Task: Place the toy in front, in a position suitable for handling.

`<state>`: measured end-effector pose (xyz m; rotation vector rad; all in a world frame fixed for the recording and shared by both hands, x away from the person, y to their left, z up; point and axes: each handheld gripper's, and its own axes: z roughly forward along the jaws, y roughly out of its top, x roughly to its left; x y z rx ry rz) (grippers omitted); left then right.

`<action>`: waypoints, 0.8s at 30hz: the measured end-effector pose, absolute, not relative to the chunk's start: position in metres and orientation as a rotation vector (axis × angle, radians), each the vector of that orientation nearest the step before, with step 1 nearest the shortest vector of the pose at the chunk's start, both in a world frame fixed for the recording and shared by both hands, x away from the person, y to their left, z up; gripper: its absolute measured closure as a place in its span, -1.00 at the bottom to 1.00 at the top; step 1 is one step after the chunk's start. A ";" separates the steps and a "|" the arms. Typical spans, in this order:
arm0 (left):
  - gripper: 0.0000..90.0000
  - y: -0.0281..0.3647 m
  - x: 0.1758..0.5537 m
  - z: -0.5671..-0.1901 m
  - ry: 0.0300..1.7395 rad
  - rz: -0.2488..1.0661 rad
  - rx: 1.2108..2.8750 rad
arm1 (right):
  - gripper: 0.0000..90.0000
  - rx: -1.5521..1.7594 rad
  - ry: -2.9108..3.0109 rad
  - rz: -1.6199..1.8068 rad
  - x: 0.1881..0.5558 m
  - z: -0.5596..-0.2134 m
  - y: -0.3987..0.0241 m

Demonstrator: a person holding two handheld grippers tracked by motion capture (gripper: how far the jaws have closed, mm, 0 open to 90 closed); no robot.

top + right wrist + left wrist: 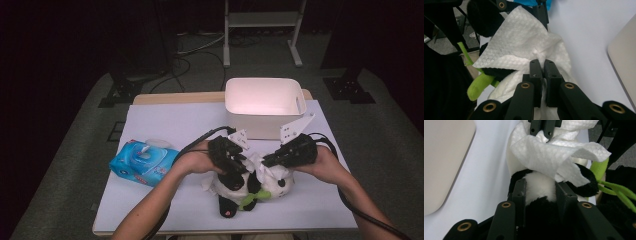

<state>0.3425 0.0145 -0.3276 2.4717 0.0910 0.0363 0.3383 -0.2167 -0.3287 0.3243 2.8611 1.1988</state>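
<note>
Black-and-white plush panda (246,186) lies on the table, its limb pinched between the left gripper (540,192) jaws, pads pressing the fur. Draped over it just beyond, a white wet wipe (524,47) is clamped in the right gripper (543,71), jaws nearly together. Left of the left gripper sits a blue wipes pack (142,162), with a white bin (264,102) beyond both.

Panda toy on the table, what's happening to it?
A person is wiping the panda toy with a white wipe. The left gripper has its fingers clamped on the panda's black-and-white body, holding it. The right gripper pinches the wipe against the toy. A blue wipes pack and a white bin sit nearby.
</note>
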 end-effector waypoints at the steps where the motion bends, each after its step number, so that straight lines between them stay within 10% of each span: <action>1: 0.44 0.015 0.343 -0.327 0.087 0.037 2.472 | 0.90 0.320 2.865 1.193 0.339 -0.330 -0.216; 24: -0.02 0.064 0.313 -0.313 0.151 0.041 2.326 | 0.91 0.326 2.918 1.190 0.308 -0.349 -0.223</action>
